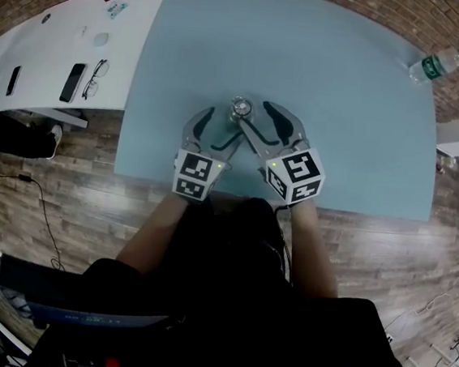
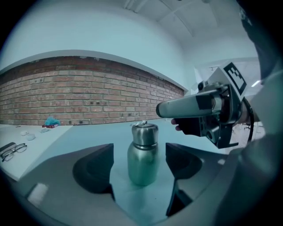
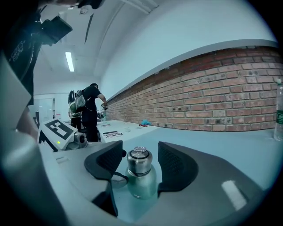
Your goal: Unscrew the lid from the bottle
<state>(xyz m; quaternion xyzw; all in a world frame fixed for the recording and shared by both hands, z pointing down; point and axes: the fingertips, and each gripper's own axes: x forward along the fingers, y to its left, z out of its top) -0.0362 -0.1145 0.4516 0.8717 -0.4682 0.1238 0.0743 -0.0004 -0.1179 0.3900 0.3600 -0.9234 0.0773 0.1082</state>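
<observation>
Left gripper (image 1: 217, 130): jaws apart, pads clear of the bottle (image 1: 240, 109) standing between them. Right gripper (image 1: 262, 125): jaws apart around the same bottle, pads not pressing. Both angled inward, tips nearly meeting. Left forearm (image 1: 155, 228), right forearm (image 1: 311, 244): bare, stretched forward behind each gripper

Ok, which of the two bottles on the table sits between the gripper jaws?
The short metal bottle, right in front of the person; the clear plastic bottle sits apart at the far right corner of the table.

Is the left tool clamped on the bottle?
No, in the left gripper view the left tool stands open, with a gap on each side of the bottle.
</observation>
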